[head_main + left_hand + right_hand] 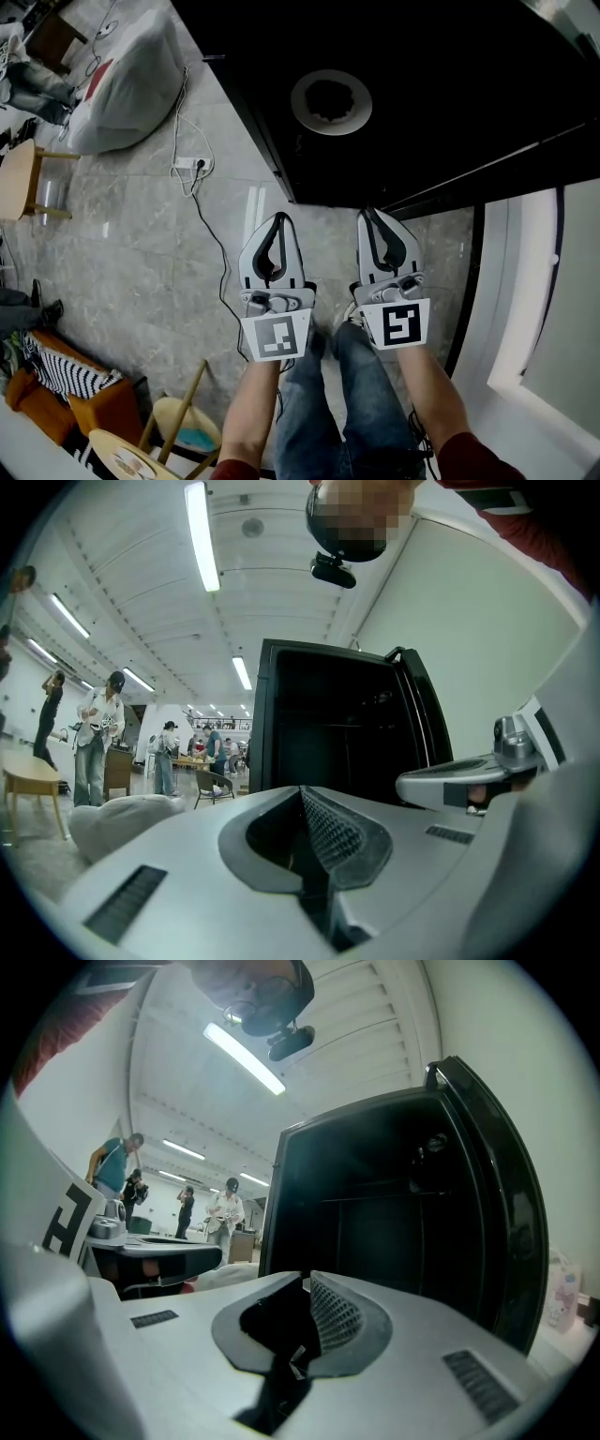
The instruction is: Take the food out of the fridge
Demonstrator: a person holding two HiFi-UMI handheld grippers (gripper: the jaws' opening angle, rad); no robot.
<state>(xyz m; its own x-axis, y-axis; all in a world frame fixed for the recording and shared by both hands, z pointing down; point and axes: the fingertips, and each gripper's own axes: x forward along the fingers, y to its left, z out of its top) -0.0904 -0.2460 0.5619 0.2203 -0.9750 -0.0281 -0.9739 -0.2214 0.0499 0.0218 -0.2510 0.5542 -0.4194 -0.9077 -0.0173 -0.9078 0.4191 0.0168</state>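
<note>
**Both tools closed before the open black fridge**

The fridge [450,112] fills the head view from 12 to 2 o'clock. Its black top carries a pale round ring-shaped disc [331,101]. In the gripper views the fridge [375,1213] stands open, with its door at 3 o'clock. The inside is dark: a shelf line shows, but what lies on it cannot be made out, so the food is not visible in any view.

The left tool [277,225] and the right tool [370,217] are held side by side at the centre of the head view. Their tips lie close to the fridge's near edge without touching it. Each tool's jaws are pressed together with nothing between them, as the left gripper view [302,794] and the right gripper view [307,1279] show.

Below them, at 6 o'clock, are the person's jeans [347,412]. On the grey tiled floor [141,244], a white power strip [192,167] with its cable lies at 10 o'clock. Beyond it, at 11 o'clock, sits a grey beanbag [131,80]. A wooden stool [178,422] stands at 7 o'clock.
</note>
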